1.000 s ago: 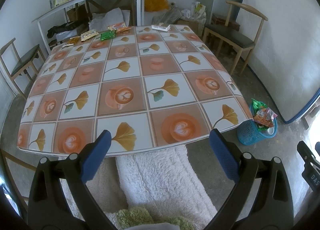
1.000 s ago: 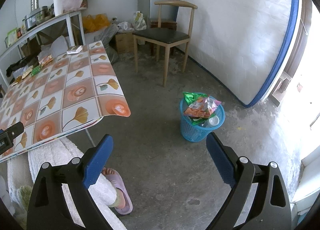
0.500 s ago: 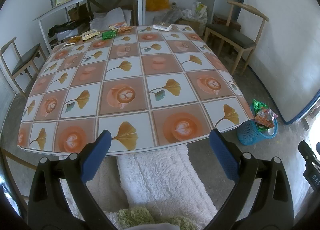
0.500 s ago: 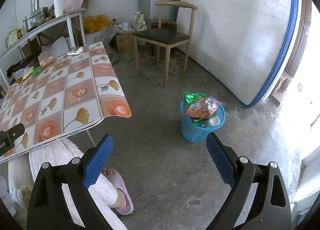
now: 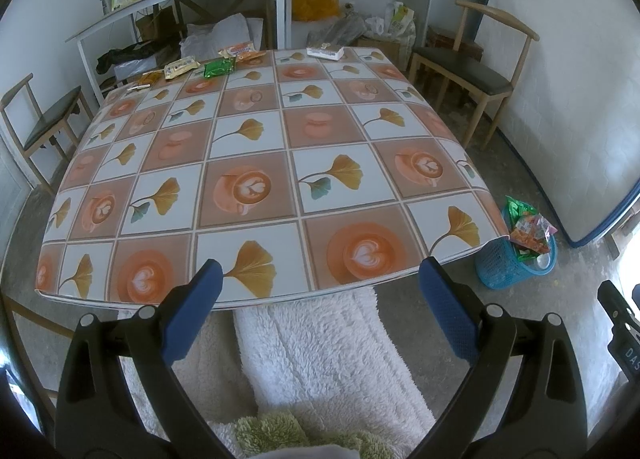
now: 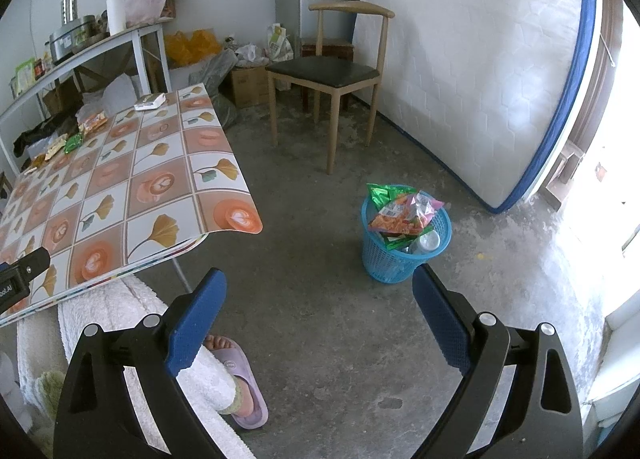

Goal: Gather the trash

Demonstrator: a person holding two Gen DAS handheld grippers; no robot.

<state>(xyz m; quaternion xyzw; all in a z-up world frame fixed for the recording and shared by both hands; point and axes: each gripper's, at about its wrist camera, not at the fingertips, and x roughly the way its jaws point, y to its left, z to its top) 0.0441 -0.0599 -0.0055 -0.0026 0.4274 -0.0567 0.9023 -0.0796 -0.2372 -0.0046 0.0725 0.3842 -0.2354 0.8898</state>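
Your left gripper (image 5: 318, 291) has its jaws wide apart and holds nothing; it hangs at the bottom of the left wrist frame, just above the near edge of the table (image 5: 360, 131). Your right gripper (image 6: 318, 297) is also spread wide and empty, low in the right wrist frame, over the bare concrete floor.

Some part of the work looks already done. The blue basket (image 6: 384, 263) stands on the floor, right of centre in the right wrist frame, and it is full to the rim: a green wrapper, an orange-pink snack bag (image 6: 404, 213) and a clear cup stick out of the top. In the left wrist frame you see the same basket at the right edge, beside the table corner.

What is left lies at the far side of the table, in the upper left part of the left wrist frame. There I count about 5 pieces in a row: a green packet (image 5: 218, 68), a pale packet (image 5: 182, 67), an orange-white packet (image 5: 240, 49), and 2 smaller ones more to the left that I cannot name. A white flat pack (image 5: 325, 52) lies alone, upper centre.

I judge you are between 2 pickups, and you must reach far across the table for the next one. The basket has little room left.
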